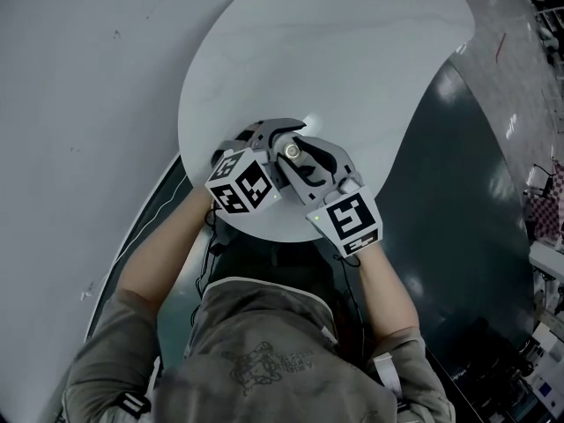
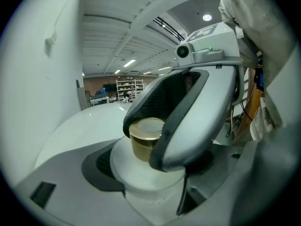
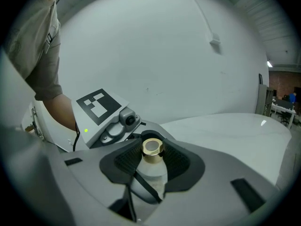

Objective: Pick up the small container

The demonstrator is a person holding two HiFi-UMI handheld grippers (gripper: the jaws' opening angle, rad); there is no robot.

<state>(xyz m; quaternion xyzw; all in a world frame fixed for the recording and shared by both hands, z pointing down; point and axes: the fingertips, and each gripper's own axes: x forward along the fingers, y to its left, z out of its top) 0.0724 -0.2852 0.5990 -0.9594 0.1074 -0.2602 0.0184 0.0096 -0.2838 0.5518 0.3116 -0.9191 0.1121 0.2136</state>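
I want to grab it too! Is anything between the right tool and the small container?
Nothing visible is in the way. The right tool has its jaws on both sides of the small container's gold cap, and the left tool holds its white body.

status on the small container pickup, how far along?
Done: left claw is shut on the white body of the small container. In hand: right claw hugs the gold cap, pads seemingly touching. Left: a clear lift off the white table; these views don't show whether it's raised.
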